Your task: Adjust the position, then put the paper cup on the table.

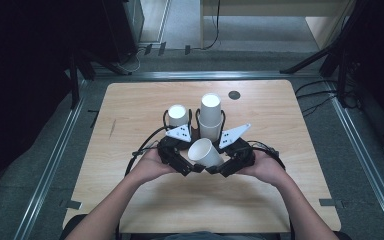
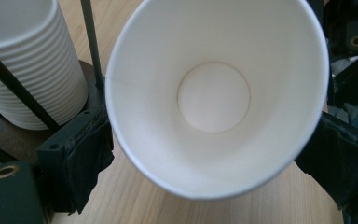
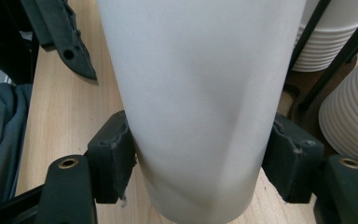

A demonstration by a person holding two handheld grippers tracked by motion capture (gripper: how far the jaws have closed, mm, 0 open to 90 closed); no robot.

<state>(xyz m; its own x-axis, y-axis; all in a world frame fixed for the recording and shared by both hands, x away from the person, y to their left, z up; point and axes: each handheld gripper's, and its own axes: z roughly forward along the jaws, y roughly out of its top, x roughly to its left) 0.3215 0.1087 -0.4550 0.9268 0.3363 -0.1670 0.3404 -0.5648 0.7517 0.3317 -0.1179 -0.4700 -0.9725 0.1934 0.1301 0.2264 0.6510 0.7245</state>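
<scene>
A white paper cup (image 1: 205, 152) hangs tilted just above the wooden table (image 1: 145, 105), between both grippers. My right gripper (image 1: 220, 161) is shut on its body; in the right gripper view the black pads (image 3: 114, 154) press both sides of the cup wall (image 3: 196, 102). My left gripper (image 1: 192, 154) faces the cup's open mouth (image 2: 214, 98). Its pads (image 2: 91, 149) stand just outside the round, unsqueezed rim, so the left gripper (image 2: 212, 154) is open around the cup.
Two black wire holders with stacks of white cups stand just behind the grippers, a tall stack (image 1: 210, 115) and a shorter stack (image 1: 178, 115). The ribbed stack (image 2: 28, 65) is close on the left; more stacks (image 3: 354, 116) sit at right. A small dark disc (image 1: 234, 94) lies near the far edge.
</scene>
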